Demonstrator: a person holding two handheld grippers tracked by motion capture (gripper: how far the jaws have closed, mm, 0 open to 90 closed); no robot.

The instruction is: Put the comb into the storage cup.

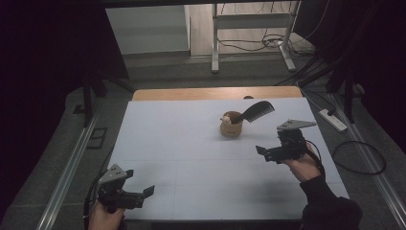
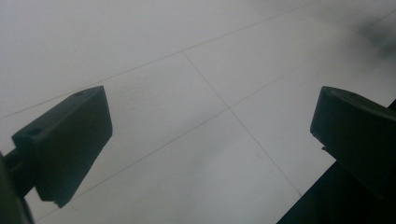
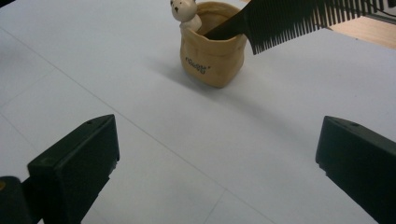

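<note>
A black comb (image 1: 257, 111) leans in a tan cup (image 1: 231, 125) near the bench's (image 1: 191, 158) far edge. Both the left tongs (image 1: 143, 194) and right tongs (image 1: 265, 152) are wide open and hold nothing.

high view: dim overall, surroundings near black, white counter (image 1: 191, 158) the brightest area | floor beyond the counter lit brighter | left gripper view: grey, soft, low contrast, upper right corner blurred | right gripper view: sharper, pouch (image 3: 212, 58) throws a soft shadow leftward | no glare
</note>
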